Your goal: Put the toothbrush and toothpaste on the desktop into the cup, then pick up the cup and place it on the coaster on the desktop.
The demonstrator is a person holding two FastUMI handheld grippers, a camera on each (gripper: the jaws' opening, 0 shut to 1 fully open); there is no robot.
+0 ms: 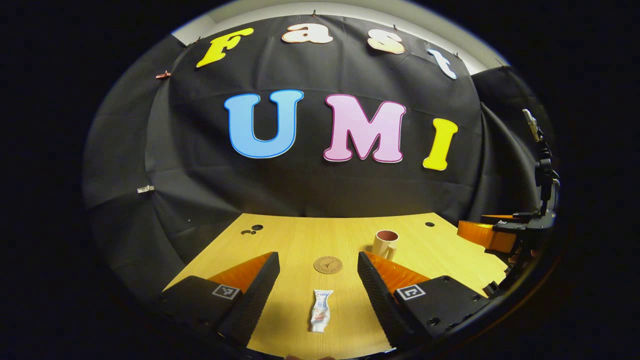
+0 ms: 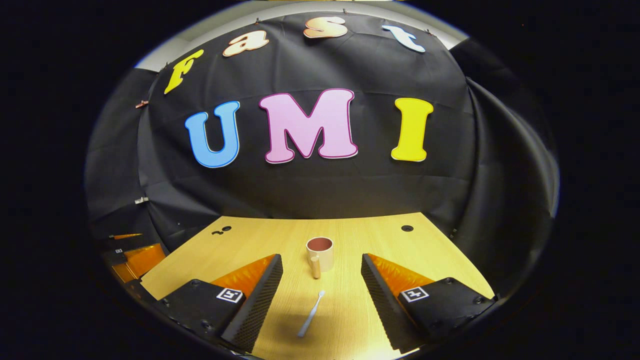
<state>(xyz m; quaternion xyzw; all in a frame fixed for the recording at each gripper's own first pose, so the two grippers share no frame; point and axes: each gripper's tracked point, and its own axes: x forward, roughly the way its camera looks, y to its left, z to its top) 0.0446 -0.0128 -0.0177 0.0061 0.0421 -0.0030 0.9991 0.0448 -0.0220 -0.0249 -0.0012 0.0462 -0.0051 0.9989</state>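
left gripper [image 1: 318,280]: fingers spread wide, nothing between them but bare desktop; hangs over the near edge of the desk, well short of the cup
right gripper [image 2: 321,280]: fingers spread wide, holding nothing; lined up with the cup, handle facing it
toothpaste [image 1: 320,310]: flat on the desktop, on the near side of the cup, between the left gripper's fingers, touching neither
toothbrush [image 2: 311,314]: flat on the desktop, just in front of the cup, between the right gripper's fingers, touching neither
coaster [image 1: 328,265]: round, flat, near the cup on its left in the left gripper view, past the toothpaste
cup [image 2: 320,254]: upright, looks empty, apart from the coaster
desktop [image 2: 350,235]: light wood, dark hole behind the cup
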